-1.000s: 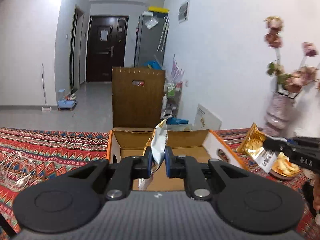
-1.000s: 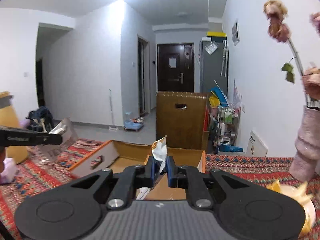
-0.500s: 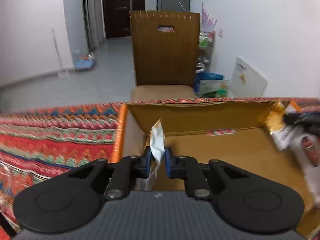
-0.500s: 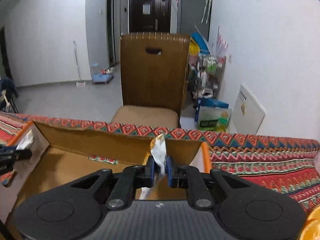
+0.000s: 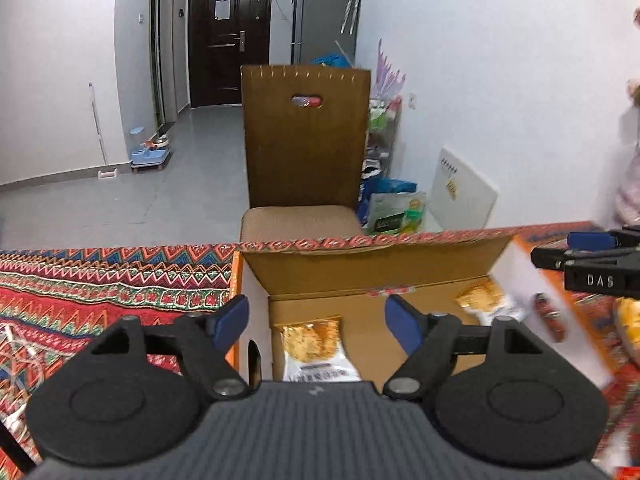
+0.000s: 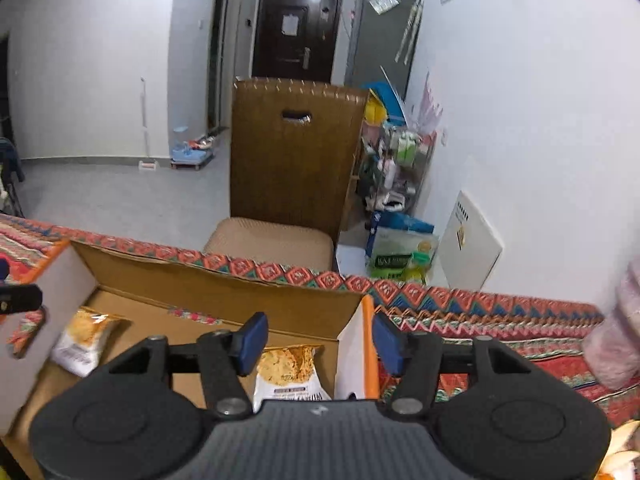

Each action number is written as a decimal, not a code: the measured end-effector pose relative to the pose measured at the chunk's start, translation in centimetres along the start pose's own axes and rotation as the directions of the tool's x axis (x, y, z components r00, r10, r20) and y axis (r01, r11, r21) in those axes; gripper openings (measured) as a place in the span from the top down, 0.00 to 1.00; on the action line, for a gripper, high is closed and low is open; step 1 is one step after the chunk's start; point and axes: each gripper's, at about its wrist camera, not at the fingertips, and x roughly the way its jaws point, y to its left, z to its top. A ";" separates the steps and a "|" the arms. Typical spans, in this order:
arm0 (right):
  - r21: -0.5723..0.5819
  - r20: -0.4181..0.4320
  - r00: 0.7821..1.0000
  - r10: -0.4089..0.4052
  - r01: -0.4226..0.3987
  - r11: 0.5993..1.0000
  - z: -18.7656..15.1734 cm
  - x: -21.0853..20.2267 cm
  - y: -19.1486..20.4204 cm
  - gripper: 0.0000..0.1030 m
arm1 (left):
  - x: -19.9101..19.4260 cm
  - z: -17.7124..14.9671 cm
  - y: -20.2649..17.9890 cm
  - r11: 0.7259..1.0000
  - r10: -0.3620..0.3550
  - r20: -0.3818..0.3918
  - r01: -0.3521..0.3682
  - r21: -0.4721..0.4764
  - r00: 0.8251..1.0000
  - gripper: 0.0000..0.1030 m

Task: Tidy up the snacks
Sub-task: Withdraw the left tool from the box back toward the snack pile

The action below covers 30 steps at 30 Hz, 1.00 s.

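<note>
An open cardboard box (image 5: 372, 272) stands on the patterned tablecloth; it also shows in the right wrist view (image 6: 208, 288). My left gripper (image 5: 318, 320) is open and empty above the box's left part, over a gold and white snack packet (image 5: 316, 348) lying on the box floor. My right gripper (image 6: 320, 336) is open and empty above the box's right part, over a second snack packet (image 6: 288, 372). Each packet also shows in the other view: one at right (image 5: 484, 304), one at left (image 6: 86, 340). The right gripper's tip (image 5: 588, 260) shows at the right edge.
A brown chair (image 5: 304, 160) stands behind the table's far edge. The patterned tablecloth (image 5: 100, 280) spreads to the left and to the right (image 6: 500, 320). More snack packets (image 6: 624, 452) lie at the lower right. A pink vase (image 6: 616, 340) stands at the right.
Both grippers were shut on snack packets over the box; both have opened, and the packets now lie on the box floor.
</note>
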 end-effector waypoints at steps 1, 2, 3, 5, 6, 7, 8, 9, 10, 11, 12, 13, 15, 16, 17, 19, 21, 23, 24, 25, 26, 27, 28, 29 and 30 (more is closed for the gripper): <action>0.003 0.012 1.000 0.008 -0.008 1.000 0.1 -1.3 -0.3 0.37 | -1.2 0.1 -0.1 1.000 -0.010 0.002 0.010 -0.010 1.000 0.16; 0.006 0.024 1.000 0.015 -0.015 1.000 0.1 -2.8 -0.5 0.32 | -2.5 0.3 -0.2 1.000 -0.018 0.009 0.019 -0.018 1.000 0.15; 0.005 0.038 0.999 0.021 -0.021 1.000 0.0 -4.3 -0.7 0.28 | -4.2 0.2 -0.3 0.999 -0.024 0.021 0.025 -0.021 0.999 0.15; -0.006 0.070 0.997 0.030 -0.029 1.000 -0.3 -7.7 -0.9 0.23 | -7.7 -0.2 -0.8 1.000 -0.028 0.048 0.029 -0.010 0.998 0.10; -0.013 0.083 0.996 0.033 -0.032 0.999 -0.7 -9.2 -0.9 0.19 | -9.1 -0.4 -0.9 1.000 -0.030 0.060 0.031 -0.004 0.998 0.08; -0.018 0.100 0.994 0.038 -0.037 0.999 -1.2 -11.1 -0.9 0.17 | -11.0 -0.9 -1.2 0.999 -0.032 0.078 0.032 0.000 0.996 0.06; -0.018 0.113 0.993 0.043 -0.041 0.999 -1.6 -12.5 -0.8 0.16 | -12.6 -1.4 -1.5 0.999 -0.035 0.091 0.035 0.006 0.995 0.05; -0.017 0.129 0.990 0.053 -0.051 0.999 -2.3 -14.4 -0.8 0.16 | -14.5 -2.2 -1.8 0.999 -0.040 0.099 0.039 0.013 0.994 0.04; -0.014 0.141 0.988 0.062 -0.061 0.998 -3.0 -16.0 -0.8 0.16 | -16.1 -2.9 -2.1 0.999 -0.047 0.105 0.045 0.020 0.993 0.03; -0.009 0.152 0.986 0.068 -0.067 0.998 -3.6 -17.5 -0.8 0.15 | -17.4 -3.7 -2.4 0.999 -0.050 0.110 0.047 0.026 0.993 0.02; -0.004 0.165 0.983 0.079 -0.079 0.997 -4.5 -19.2 -0.8 0.12 | -18.9 -4.6 -2.8 0.998 -0.050 0.117 0.046 0.033 0.992 0.01; -0.002 0.176 0.980 0.091 -0.092 0.996 -5.3 -20.8 -0.8 0.10 | -20.7 -5.7 -3.1 0.998 -0.051 0.135 0.046 0.037 0.989 0.00; 0.002 0.210 0.972 0.105 -0.108 0.994 -7.2 -23.9 -0.9 0.05 | -23.3 -7.8 -3.5 0.998 -0.059 0.167 0.052 0.044 0.984 0.00; -0.002 0.225 0.968 0.110 -0.113 0.994 -8.1 -25.2 -0.8 0.05 | -24.9 -9.1 -3.7 0.998 -0.059 0.178 0.052 0.047 0.982 0.00; -0.004 0.238 0.965 0.112 -0.115 0.993 -8.9 -26.6 -0.9 0.05 | -26.0 -10.1 -3.9 0.998 -0.055 0.189 0.047 0.044 0.981 0.00; -0.006 0.265 0.958 0.114 -0.116 0.993 -11.1 -29.4 -0.6 0.05 | -28.4 -12.3 -4.5 0.999 -0.043 0.212 0.035 0.039 0.976 0.00; -0.003 0.293 0.949 0.119 -0.123 0.992 -13.6 -32.1 -0.4 0.01 | -30.6 -14.4 -4.6 0.999 -0.036 0.233 0.029 0.036 0.972 0.00; -0.001 0.314 0.941 0.123 -0.129 0.992 -15.9 -34.1 -0.1 0.00 | -32.7 -16.8 -4.7 0.999 -0.025 0.252 0.019 0.027 0.967 0.00; -0.001 0.319 0.940 0.124 -0.130 0.991 -17.2 -35.2 0.1 0.00 | -33.5 -18.1 -4.9 1.000 -0.020 0.255 0.015 0.021 0.967 0.00; 0.000 0.323 0.938 0.124 -0.131 0.991 -18.3 -36.0 0.4 0.00 | -34.4 -19.2 -4.9 1.000 -0.018 0.257 0.015 0.014 0.966 0.00; -0.002 0.328 0.936 0.132 -0.139 0.990 -19.9 -36.9 0.7 0.00 | -35.0 -20.4 -5.0 1.000 -0.017 0.258 0.015 0.008 0.966 0.00; -0.007 0.325 0.935 0.141 -0.146 0.989 -21.1 -37.6 0.9 0.00 | -35.6 -21.6 -5.0 1.000 -0.012 0.259 0.014 -0.005 0.966 0.00; -0.006 0.320 0.936 0.143 -0.148 0.989 -22.3 -38.1 1.5 0.00 | -36.1 -23.0 -5.1 1.000 -0.006 0.258 0.011 -0.020 0.966 0.00; -0.003 0.317 0.938 0.140 -0.146 0.989 -23.5 -38.7 1.8 0.00 | -36.5 -24.1 -5.1 1.000 -0.001 0.254 0.009 -0.030 0.967 0.00; -0.009 0.316 0.938 0.141 -0.145 0.989 -25.0 -39.4 2.2 0.00 | -36.9 -25.2 -5.0 0.999 0.003 0.249 0.007 -0.039 0.969 0.00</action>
